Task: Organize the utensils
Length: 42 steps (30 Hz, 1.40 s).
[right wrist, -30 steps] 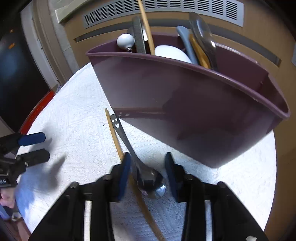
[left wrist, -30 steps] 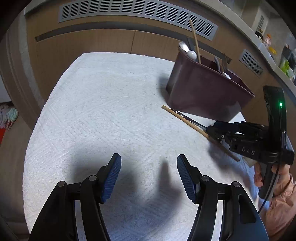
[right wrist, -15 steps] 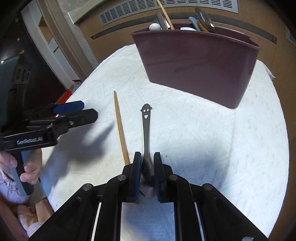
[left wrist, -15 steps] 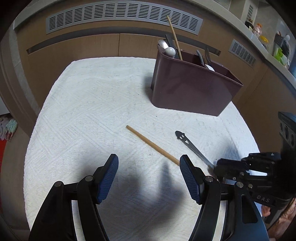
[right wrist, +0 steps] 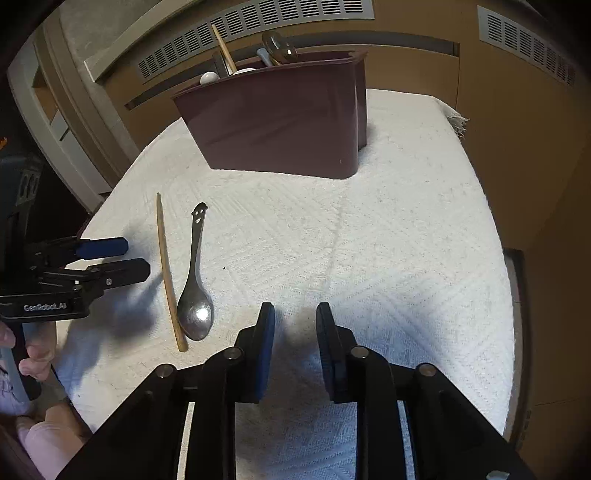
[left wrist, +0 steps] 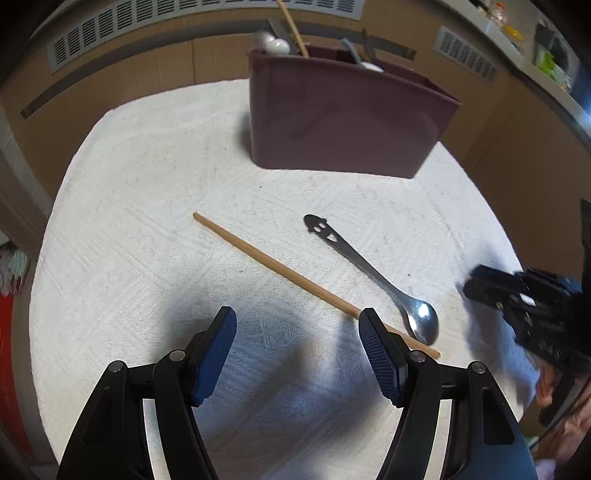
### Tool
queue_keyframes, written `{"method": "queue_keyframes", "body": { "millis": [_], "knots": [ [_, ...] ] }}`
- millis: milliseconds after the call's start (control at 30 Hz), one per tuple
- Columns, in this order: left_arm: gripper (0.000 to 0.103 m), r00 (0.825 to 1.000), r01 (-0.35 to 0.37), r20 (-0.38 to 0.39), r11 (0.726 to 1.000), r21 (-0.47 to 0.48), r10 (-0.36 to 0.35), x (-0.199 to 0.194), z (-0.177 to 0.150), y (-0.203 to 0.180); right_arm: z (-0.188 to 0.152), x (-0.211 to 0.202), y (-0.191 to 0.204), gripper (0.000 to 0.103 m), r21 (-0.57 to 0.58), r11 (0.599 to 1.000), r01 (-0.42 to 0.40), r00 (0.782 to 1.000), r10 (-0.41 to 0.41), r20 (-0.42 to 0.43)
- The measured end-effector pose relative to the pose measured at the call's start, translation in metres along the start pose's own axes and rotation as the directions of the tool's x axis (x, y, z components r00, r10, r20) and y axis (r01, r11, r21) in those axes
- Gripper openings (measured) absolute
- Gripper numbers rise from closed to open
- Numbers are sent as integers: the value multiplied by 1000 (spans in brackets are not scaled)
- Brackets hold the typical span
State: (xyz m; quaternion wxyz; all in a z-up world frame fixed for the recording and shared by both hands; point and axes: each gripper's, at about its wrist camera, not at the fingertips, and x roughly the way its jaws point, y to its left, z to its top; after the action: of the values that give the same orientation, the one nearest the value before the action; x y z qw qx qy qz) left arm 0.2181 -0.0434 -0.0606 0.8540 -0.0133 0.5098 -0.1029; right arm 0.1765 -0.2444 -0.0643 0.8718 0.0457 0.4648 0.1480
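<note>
A white textured cloth [left wrist: 129,192] covers the work surface, its woven diamond pattern showing clearly and a few dark specks scattered across it. In the right wrist view the cloth's far right corner ends in a short frayed fringe [right wrist: 457,123]. Beyond the cloth runs a brown wood-panelled wall [left wrist: 155,70] with a long slatted vent grille [left wrist: 184,22] along its top; a second, smaller grille [left wrist: 465,59] sits further right. At the far right of the left wrist view a pale counter edge carries some small blurred items, too unclear to name.

A maroon utensil holder [left wrist: 343,114] stands upright at the far side of the cloth, with a wooden stick, white-ended pieces and metal handles poking out of its top. Near the middle of the cloth lie a metal spoon [left wrist: 373,275], whose handle end has a smiling face cut into it, and a single wooden chopstick [left wrist: 295,275]. They lie side by side; the spoon's bowl is just beside the chopstick's near end, though whether they touch cannot be told.

The left gripper [left wrist: 297,350] hovers over the near cloth, its blue-padded fingers spread wide with nothing between them, the chopstick passing close by its right finger. The right gripper [right wrist: 294,343] sits to the right of the spoon, fingers apart with a moderate gap, holding nothing.
</note>
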Motion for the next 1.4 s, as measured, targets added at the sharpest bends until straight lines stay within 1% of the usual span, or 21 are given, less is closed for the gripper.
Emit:
{"method": "queue_keyframes", "body": {
  "millis": [100,133,267,367,467,567,700,767,800,833,867,900,967,1000,1067,1133,1200,1233,1267,1333,1400],
  "knots": [
    [69,999,-50,10,999,-17,50,7,10,-5,-4,-2,3,33,4,1000,-1,1000,1,14],
    [69,997,-77,17,997,-6,78,9,13,-8,-4,-2,6,40,3,1000,-5,1000,5,17],
    [69,990,-135,44,988,81,131,12,16,-27,-6,2,16,66,11,1000,-9,1000,9,21],
    [69,987,-156,53,975,158,150,12,8,-33,-8,3,23,77,5,1000,3,1000,-3,16],
    [69,984,-176,53,966,191,169,8,-5,-24,-9,4,25,86,13,1000,-8,1000,8,5],
    [75,983,-184,50,966,184,178,1,-15,-3,-9,4,23,93,39,999,-35,999,35,2],
    [76,964,-265,51,954,139,261,-7,-15,30,-9,5,23,102,68,996,-63,998,63,0],
    [75,973,-231,32,969,88,229,-9,-13,46,-10,5,23,103,74,995,-62,998,61,5],
    [72,985,-175,4,984,38,175,-8,-11,56,-10,5,24,103,72,996,-61,998,60,6],
    [63,993,-120,-21,993,-13,120,-7,-10,65,-11,5,24,103,69,996,-60,998,59,8],
    [63,996,-90,-31,995,-50,89,-6,-11,70,-12,6,25,103,65,996,-57,998,56,13],
    [57,997,-79,-12,995,-66,79,-7,-8,72,-12,6,25,103,60,997,-52,999,51,15],
    [51,998,-66,-6,995,-71,66,-6,-4,70,-15,5,27,103,55,998,-39,999,38,21],
    [48,999,-37,-1,996,-77,37,-4,0,68,-16,5,28,103,53,998,-33,999,32,23],
    [46,1000,-3,2,997,-71,3,0,5,62,-17,5,30,103,52,999,-15,1000,14,22],
    [38,996,88,3,995,-56,-88,3,10,48,-18,5,32,103,56,998,-8,1000,7,18],
    [33,986,165,-8,986,-37,-165,8,13,35,-16,5,30,103,67,998,-13,1000,13,10],
    [28,983,181,-13,983,-21,-182,10,14,27,-14,6,31,103,63,998,-13,1000,13,-2],
    [28,983,181,-15,984,1,-181,13,14,18,-13,7,32,103,46,999,-6,1000,7,-15],
    [27,989,147,-7,988,44,-147,10,11,9,-10,12,39,103,-17,999,27,999,-28,-36],
    [28,992,124,-7,991,51,-124,9,11,11,-8,14,45,102,-76,996,54,998,-57,-38]
  ]
}}
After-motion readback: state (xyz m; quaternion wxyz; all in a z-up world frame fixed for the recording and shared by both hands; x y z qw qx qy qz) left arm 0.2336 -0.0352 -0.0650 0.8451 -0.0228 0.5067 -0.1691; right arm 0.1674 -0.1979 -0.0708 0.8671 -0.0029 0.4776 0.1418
